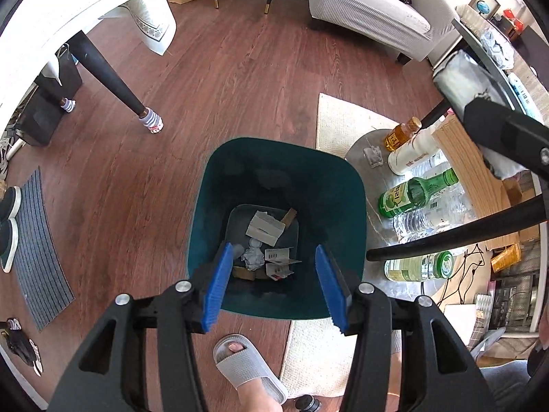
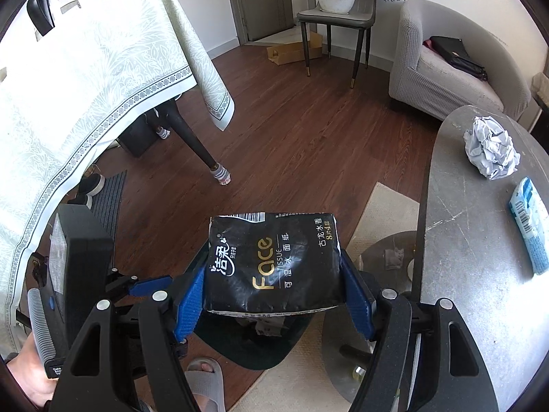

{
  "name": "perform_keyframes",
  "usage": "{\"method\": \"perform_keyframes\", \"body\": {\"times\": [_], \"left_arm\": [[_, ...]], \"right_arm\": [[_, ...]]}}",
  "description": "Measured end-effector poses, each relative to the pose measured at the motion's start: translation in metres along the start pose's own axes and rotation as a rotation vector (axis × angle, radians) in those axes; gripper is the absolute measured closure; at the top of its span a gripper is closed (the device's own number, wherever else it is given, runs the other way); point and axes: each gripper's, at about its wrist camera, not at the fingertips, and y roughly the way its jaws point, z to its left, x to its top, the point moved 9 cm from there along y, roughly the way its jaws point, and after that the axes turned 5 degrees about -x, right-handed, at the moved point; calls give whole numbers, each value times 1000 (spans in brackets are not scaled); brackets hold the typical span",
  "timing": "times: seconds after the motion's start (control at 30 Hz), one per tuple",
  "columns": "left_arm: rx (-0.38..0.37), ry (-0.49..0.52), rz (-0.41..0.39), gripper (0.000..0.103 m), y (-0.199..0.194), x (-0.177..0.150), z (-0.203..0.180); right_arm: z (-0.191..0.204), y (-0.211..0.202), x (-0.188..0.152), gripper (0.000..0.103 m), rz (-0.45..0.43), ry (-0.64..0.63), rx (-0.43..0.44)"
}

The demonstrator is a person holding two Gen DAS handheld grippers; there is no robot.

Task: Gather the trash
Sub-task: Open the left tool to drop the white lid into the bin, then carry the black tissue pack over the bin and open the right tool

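black tissue pack [image 2: 272, 262] clamped in right hand-held gripper [image 2: 272, 290] above bin [image 2: 254, 357].

Our left gripper [image 1: 274, 267] points steeply downward, blue pads apart with nothing between them, while our right gripper [image 2: 271, 292] angles down, pads pressed against a held pack's sides.

Floor [image 1: 240, 68] is reddish wood plank with a slight sheen. The teal bin [image 1: 206, 206] looks like smooth matt plastic, with crumpled paper [image 1: 253, 257] and bits of card inside. Tissue pack [image 2: 274, 261] is glossy black film, a bit wrinkly. Round table [image 2: 463, 240] looks like dull scuffed metal. Glass bottles [image 1: 415, 194] are shiny green.
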Motion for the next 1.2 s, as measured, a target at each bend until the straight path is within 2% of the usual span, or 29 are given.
{"method": "perform_keyframes", "body": {"times": [0.2,0.47,0.7,0.9,1.0,1.1,1.2], "left_arm": [[-1,-15,-90,51,-33,12,15],[-22,-87,-192,60,-75,26,43],[-24,-74,-235,69,-94,31,48],[-47,-63,-273,70,-108,37,43],[-59,-50,-292,70,-116,40,37],[-65,-40,-307,70,-122,44,32],[-72,-42,-324,70,-128,48,29]], "right_arm": [[12,6,-1,31,5,-31,-11],[30,27,-2,32,37,-56,-1],[43,56,-18,31,106,-70,18],[48,77,-34,30,167,-80,17],[49,84,-43,22,210,-98,15],[52,86,-48,13,212,-123,5],[54,83,-49,11,202,-137,13]]}}
